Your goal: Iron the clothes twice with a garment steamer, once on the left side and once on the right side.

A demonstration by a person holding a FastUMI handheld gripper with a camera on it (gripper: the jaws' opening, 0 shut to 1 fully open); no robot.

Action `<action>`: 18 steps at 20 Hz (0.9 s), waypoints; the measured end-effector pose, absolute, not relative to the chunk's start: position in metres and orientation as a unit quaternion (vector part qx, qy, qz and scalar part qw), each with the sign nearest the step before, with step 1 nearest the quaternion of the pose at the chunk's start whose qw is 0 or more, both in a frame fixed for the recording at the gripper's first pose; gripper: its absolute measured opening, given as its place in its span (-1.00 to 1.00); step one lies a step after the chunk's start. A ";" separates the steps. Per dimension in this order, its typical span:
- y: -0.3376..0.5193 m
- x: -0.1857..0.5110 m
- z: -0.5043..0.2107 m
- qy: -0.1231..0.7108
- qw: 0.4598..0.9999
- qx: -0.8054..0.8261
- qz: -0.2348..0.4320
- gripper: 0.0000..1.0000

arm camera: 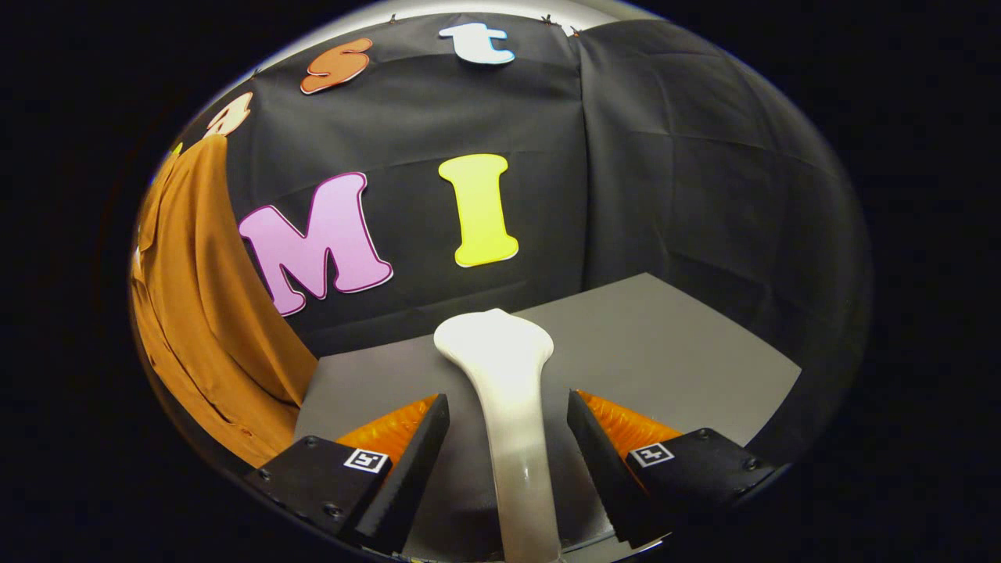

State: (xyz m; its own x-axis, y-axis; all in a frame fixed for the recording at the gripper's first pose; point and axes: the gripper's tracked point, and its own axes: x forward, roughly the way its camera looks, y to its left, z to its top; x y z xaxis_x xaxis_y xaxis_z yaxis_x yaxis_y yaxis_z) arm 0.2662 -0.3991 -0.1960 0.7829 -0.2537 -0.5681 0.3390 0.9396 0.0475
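Note:
A white garment steamer (508, 391) lies on the grey table (665, 344), its long handle running back between my fingers and its wider head pointing away toward the booth wall. My gripper (508, 426) is open, one finger on each side of the handle with a gap between each finger and the handle. An orange-brown garment (207, 320) hangs down at the left, beyond and left of my left finger, its lower part reaching the table's left edge.
The black cloth wall stands behind the table and wraps round to the right. The grey table stretches ahead and to the right of the steamer, ending at an edge on the right.

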 end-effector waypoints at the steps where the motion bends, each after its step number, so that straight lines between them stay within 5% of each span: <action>1: -0.401 0.268 -0.202 0.303 0.937 0.073 -0.158 0.92; 3: -0.400 0.272 -0.213 0.330 0.929 0.067 -0.154 0.92; 10: -0.405 0.266 -0.233 0.369 0.913 0.078 -0.157 -0.01; 18: -0.395 0.252 -0.183 0.300 0.937 0.082 -0.161 -0.11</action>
State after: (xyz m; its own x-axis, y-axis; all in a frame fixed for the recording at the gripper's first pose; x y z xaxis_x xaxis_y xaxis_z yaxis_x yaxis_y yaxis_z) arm 0.2518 -0.3947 -0.1834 0.7687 -0.2520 -0.5879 0.3504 0.9349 0.0574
